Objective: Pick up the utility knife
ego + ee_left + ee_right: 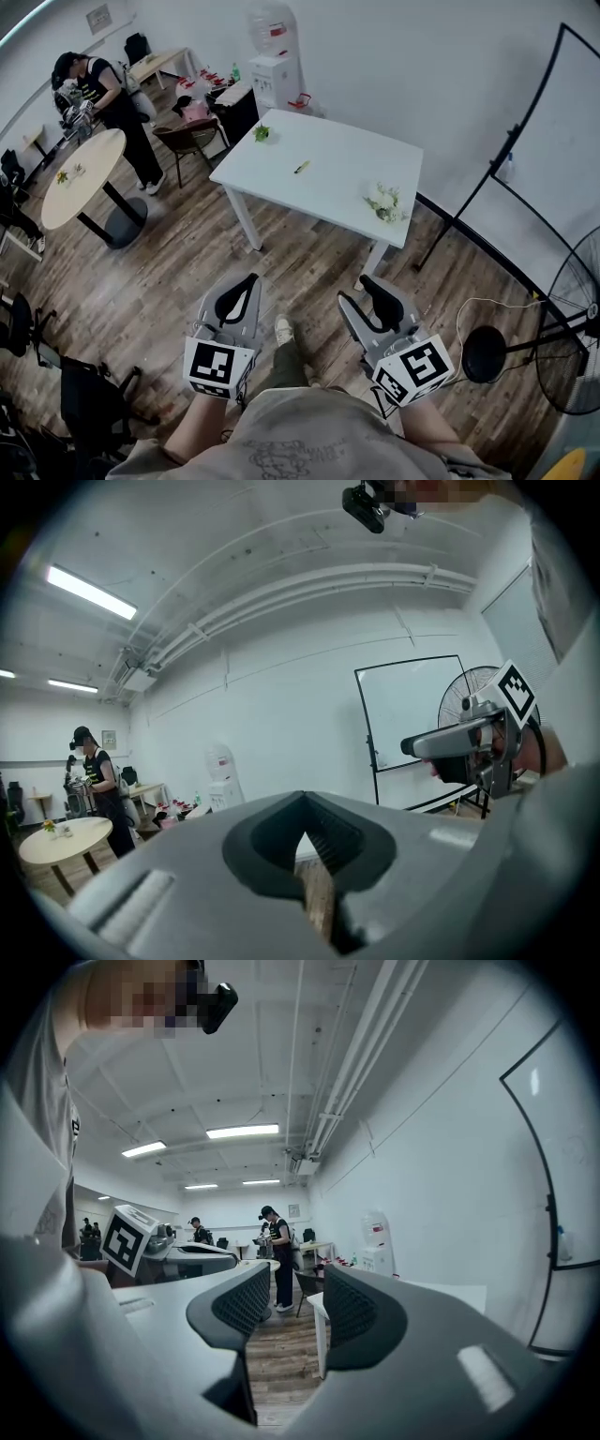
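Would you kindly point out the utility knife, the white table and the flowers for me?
utility knife (pixel 302 167), head view, middle of its yellow body.
white table (pixel 347 155), head view, bare tabletop.
flowers (pixel 384 201), head view, white blooms.

I see white walls (pixel 422 66) all round | wood-plank floor (pixel 169 281) | white rectangular table (pixel 337 169) ahead, round pale table (pixel 84 178) to its left | black-framed whiteboard (pixel 553 178) and standing fan (pixel 579 328) at right | water dispenser (pixel 276 77) by far wall | ceiling strip lights (pixel 242 1132) lit, pipes (pixel 356 1063) alongside
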